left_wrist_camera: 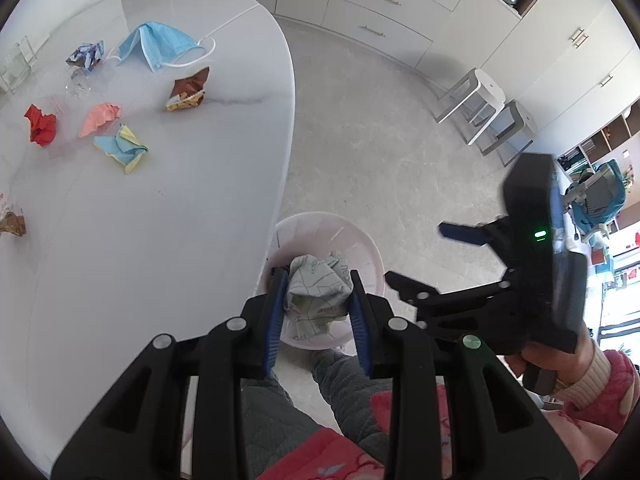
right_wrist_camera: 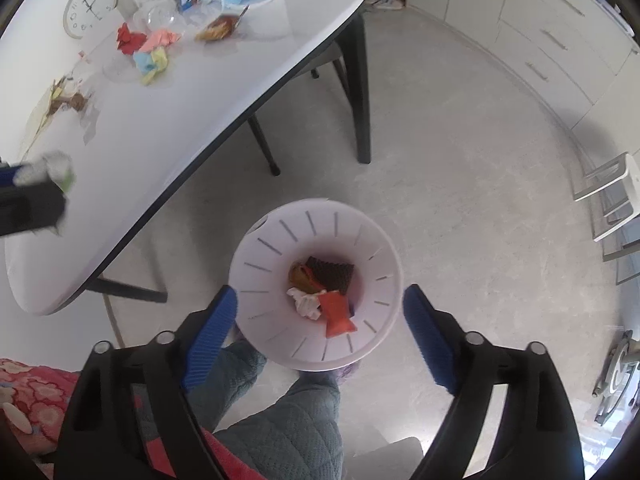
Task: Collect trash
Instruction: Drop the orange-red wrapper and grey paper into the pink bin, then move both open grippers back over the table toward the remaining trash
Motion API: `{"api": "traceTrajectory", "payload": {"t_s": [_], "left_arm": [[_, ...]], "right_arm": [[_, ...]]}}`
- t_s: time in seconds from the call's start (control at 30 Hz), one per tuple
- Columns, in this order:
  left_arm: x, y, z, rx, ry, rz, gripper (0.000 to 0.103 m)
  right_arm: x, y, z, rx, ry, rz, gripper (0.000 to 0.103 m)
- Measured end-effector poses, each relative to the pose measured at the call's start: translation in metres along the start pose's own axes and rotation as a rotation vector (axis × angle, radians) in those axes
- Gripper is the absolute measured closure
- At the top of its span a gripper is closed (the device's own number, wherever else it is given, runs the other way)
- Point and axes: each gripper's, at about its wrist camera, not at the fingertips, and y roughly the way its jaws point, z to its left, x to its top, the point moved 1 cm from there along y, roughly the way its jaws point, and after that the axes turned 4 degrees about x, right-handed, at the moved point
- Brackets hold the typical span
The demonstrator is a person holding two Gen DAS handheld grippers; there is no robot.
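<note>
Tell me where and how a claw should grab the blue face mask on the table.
Grip the blue face mask at its raised central fold, coming straight down from above. It lies tented rather than flat, so that ridge gives the fingers something to pinch; the thin white ear loops would likely slip.

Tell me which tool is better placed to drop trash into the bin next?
Left. The left tool grips a crumpled wrapper above the pink bin; the right tool is open and empty.

A wall clock (right_wrist_camera: 91, 7) lies flat on the white table (right_wrist_camera: 224, 92).
</note>
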Motion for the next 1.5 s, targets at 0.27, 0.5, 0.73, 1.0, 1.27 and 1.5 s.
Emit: {"api": "traceTrajectory", "payload": {"t_s": [0.27, 0.5, 0.73, 1.0, 1.27, 1.5], "left_arm": [[0.001, 0.024, -0.026, -0.032, -0.024, 0.032, 0.063], [0.003, 0.027, -0.043, 0.022, -0.089, 0.008, 0.013], [0.005, 0.002, -0.037, 0.098, -0.189, -0.070, 0.011], [0.005, -0.027, -0.021, 0.173, -0.305, -0.147, 0.008], [-0.004, -0.049, 0.000, 0.226, -0.402, -0.173, 0.008], [-0.016, -0.064, 0.028, 0.285, -0.456, -0.185, 0.008]], "right_arm": [[-0.001, -0.059, -0.044, -0.015, 0.083, -0.089, 0.008], [-0.003, -0.078, -0.069, -0.015, 0.092, -0.110, 0.005], [0.003, -0.085, -0.074, 0.016, 0.048, -0.120, 0.005], [0.023, -0.092, -0.070, 0.054, -0.022, -0.155, 0.002], [0.036, -0.090, -0.059, 0.084, -0.066, -0.152, 0.002], [0.053, -0.081, -0.031, 0.106, -0.091, -0.135, 0.002]]}}
